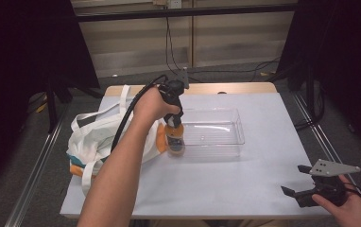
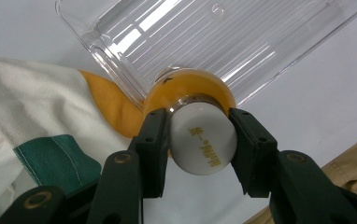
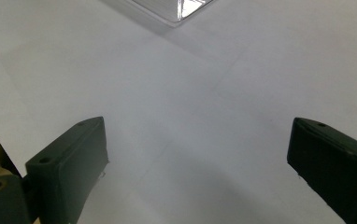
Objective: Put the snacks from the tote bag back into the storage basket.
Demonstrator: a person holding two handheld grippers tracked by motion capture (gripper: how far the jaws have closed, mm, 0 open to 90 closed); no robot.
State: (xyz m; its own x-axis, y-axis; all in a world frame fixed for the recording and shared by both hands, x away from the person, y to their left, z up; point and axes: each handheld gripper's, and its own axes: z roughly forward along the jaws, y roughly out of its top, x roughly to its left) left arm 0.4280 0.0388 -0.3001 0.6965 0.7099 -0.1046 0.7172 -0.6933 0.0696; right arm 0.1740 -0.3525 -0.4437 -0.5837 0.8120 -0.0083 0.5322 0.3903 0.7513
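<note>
- The left gripper (image 2: 200,140) is clamping its jaws on the white cap of an orange bottle (image 1: 174,137), holding it upright at the clear tray's (image 1: 226,142) nine o'clock end.
- The tray is lying bare inside.
- A white bag (image 1: 93,142) is sitting at the bottle's nine o'clock, touching it.
- The right gripper (image 1: 297,182) is hanging wide apart over the table (image 1: 263,189), holding nothing.

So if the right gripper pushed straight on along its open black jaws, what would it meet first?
Probably the white table cover: the right gripper has bare cloth between its open jaws. The clear ribbed plastic tray lies farther along that line, so it would likely come second, though depth is hard to judge.
</note>
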